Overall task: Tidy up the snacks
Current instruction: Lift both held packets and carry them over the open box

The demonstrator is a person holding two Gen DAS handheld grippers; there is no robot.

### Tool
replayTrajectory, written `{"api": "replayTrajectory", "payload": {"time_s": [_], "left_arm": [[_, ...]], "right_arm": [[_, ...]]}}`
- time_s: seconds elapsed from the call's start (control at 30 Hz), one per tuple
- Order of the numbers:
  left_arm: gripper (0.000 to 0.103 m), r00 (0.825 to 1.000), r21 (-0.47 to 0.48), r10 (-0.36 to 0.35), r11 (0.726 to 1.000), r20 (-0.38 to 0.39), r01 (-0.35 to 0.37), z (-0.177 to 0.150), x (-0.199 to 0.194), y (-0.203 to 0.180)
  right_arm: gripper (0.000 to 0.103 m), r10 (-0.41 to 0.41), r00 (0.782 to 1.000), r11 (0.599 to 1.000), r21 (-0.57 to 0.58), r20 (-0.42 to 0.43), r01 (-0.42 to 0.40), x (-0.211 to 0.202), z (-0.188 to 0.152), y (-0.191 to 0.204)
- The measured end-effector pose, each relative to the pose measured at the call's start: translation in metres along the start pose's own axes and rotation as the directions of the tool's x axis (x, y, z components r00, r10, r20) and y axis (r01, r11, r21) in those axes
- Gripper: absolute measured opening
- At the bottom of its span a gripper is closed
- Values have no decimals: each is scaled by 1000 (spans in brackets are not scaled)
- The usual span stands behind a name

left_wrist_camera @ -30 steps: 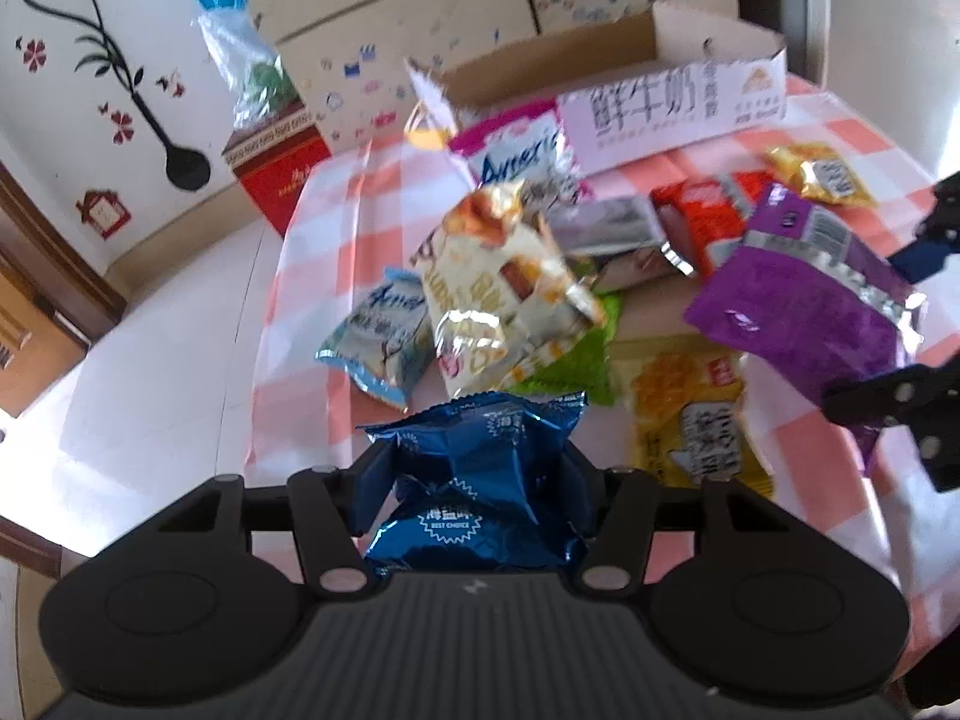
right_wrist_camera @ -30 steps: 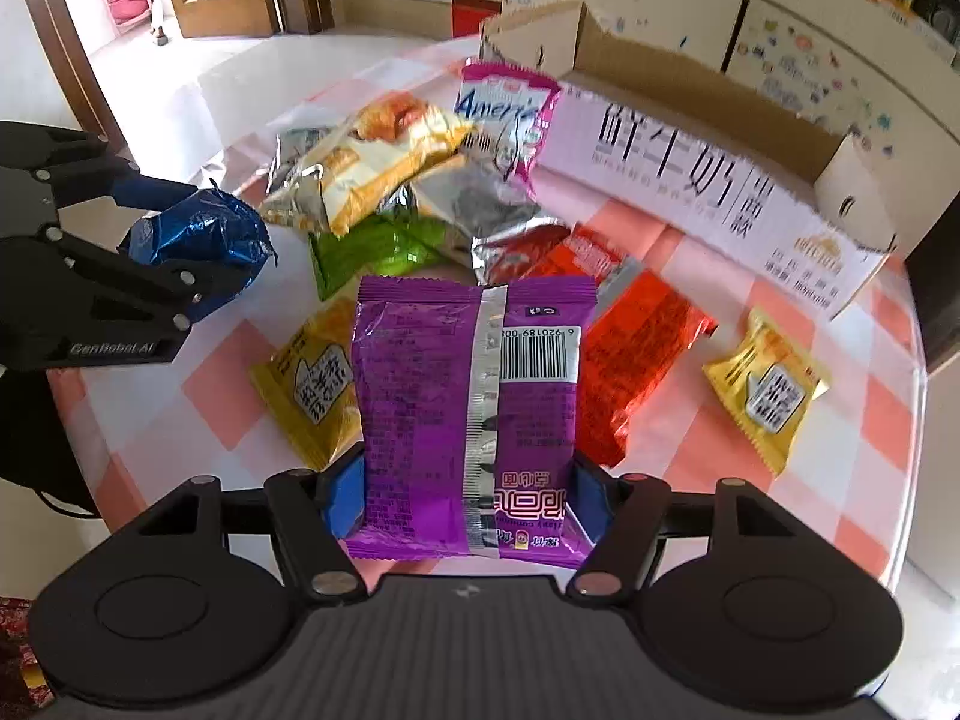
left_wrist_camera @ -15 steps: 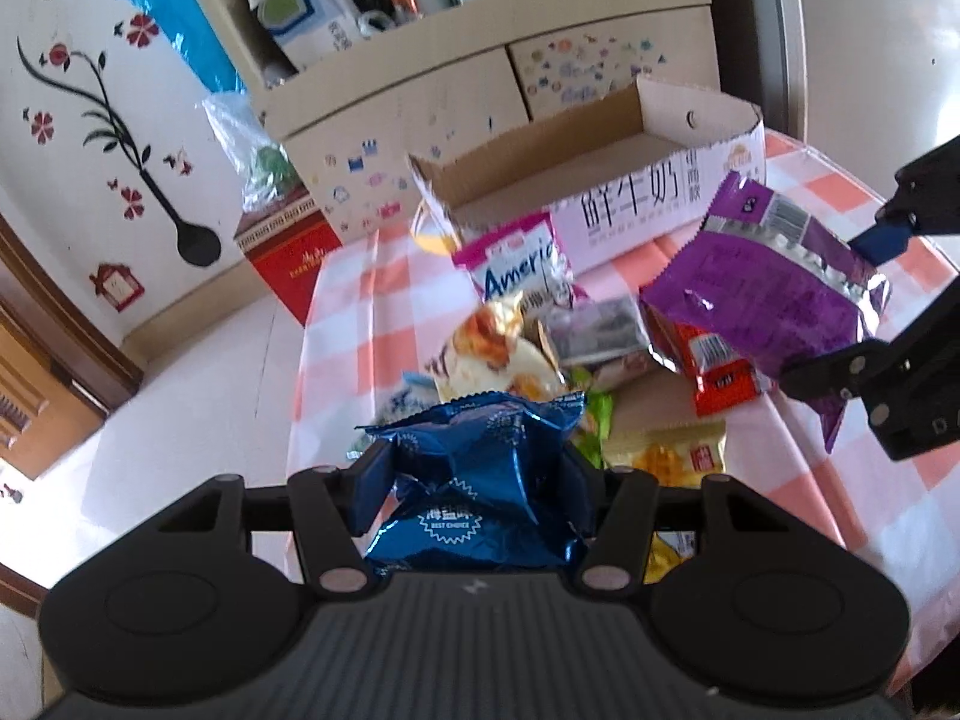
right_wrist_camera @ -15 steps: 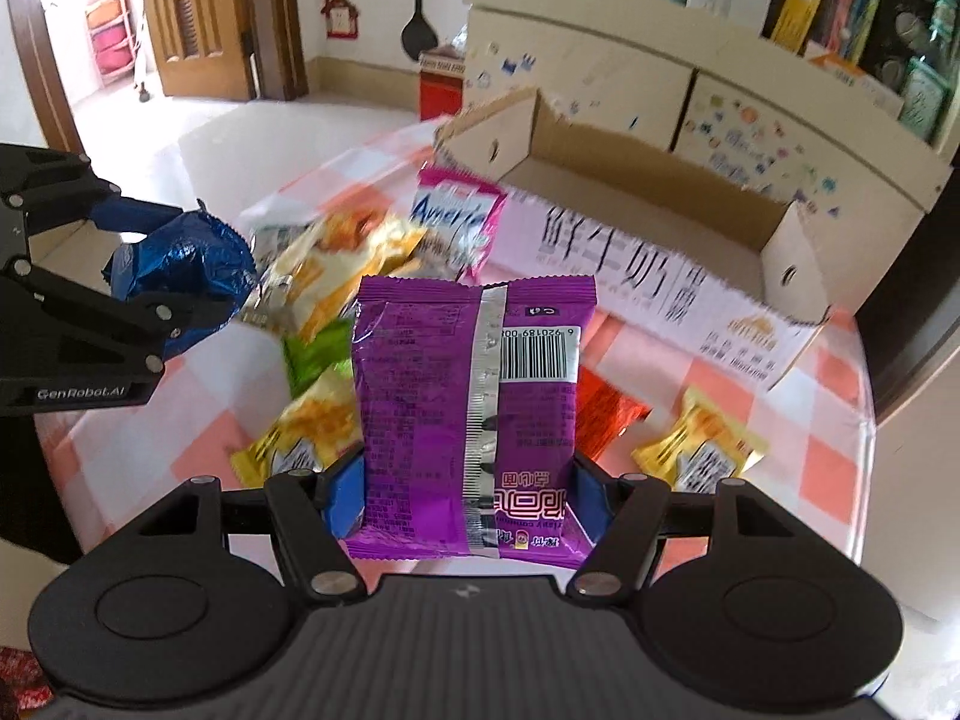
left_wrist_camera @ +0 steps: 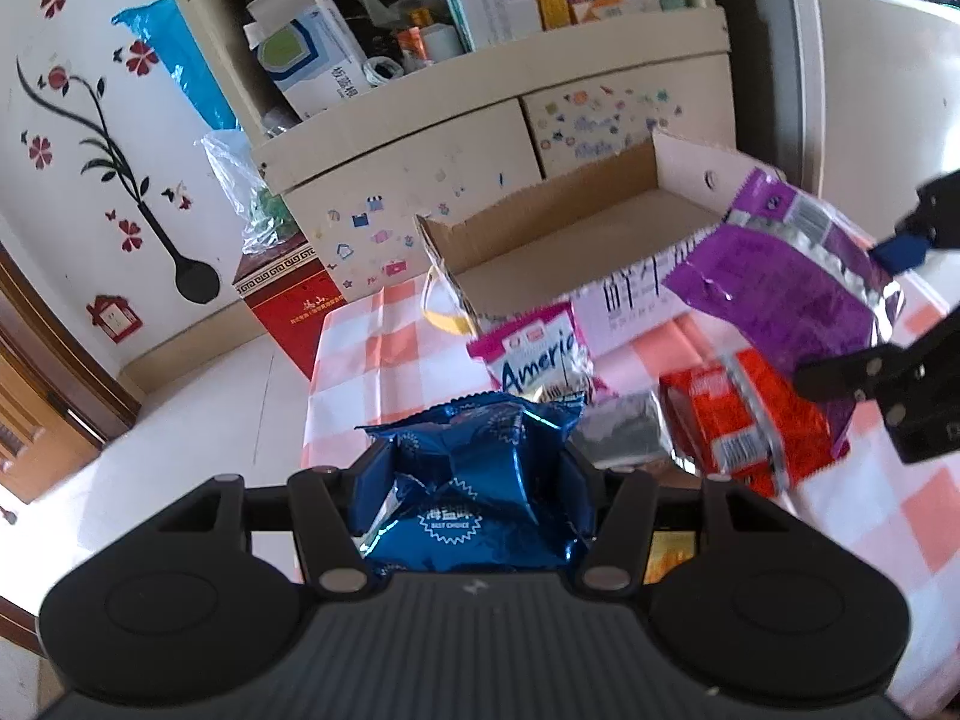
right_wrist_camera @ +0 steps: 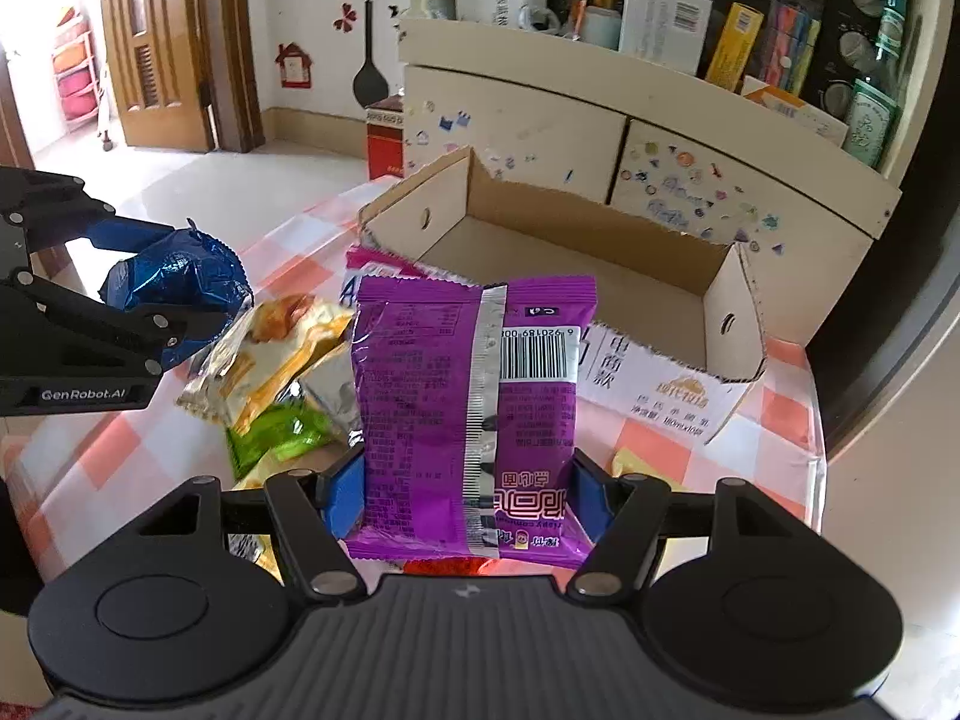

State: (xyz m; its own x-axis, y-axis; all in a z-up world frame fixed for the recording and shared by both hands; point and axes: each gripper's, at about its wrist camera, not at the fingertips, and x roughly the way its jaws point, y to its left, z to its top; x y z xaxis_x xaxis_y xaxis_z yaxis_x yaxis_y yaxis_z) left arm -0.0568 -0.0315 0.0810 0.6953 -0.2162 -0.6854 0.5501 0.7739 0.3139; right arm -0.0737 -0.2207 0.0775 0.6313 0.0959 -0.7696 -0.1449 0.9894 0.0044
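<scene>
My left gripper point(left_wrist_camera: 474, 480) is shut on a blue foil snack pack point(left_wrist_camera: 474, 498), held above the checked table; it also shows in the right wrist view point(right_wrist_camera: 174, 288). My right gripper point(right_wrist_camera: 468, 492) is shut on a purple snack pack point(right_wrist_camera: 468, 408), held upright in front of the open cardboard box point(right_wrist_camera: 738, 300). In the left wrist view the purple pack point(left_wrist_camera: 792, 276) hangs just before the box point(left_wrist_camera: 564, 240). The box looks empty inside.
Loose snack packs lie on the orange-checked tablecloth point(left_wrist_camera: 372, 348): a pink "Americ" pack point(left_wrist_camera: 534, 348), a red pack point(left_wrist_camera: 738, 420), a yellow-white pack point(right_wrist_camera: 270, 348), a green pack point(right_wrist_camera: 276, 432). A cluttered cabinet point(right_wrist_camera: 540, 114) stands behind the table. A red carton point(left_wrist_camera: 288, 300) sits on the floor.
Both grippers have risen and moved toward the cardboard box with their packs still held. The box now looks nearer and its inside shows.
</scene>
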Motion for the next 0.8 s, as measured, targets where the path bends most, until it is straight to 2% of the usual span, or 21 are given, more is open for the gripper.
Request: {"api": "replayTrajectory", "payload": {"time_s": [0.43, 0.8], "left_arm": [[57, 999, -58, 9, 998, 35, -7, 40, 24, 13], [57, 999, -96, 1, 995, 52, 4, 77, 56, 9]], "right_arm": [[74, -21, 999, 995, 95, 36, 17, 11, 25, -21], [74, -79, 993, 976, 212, 86, 59, 17, 51, -59]]}}
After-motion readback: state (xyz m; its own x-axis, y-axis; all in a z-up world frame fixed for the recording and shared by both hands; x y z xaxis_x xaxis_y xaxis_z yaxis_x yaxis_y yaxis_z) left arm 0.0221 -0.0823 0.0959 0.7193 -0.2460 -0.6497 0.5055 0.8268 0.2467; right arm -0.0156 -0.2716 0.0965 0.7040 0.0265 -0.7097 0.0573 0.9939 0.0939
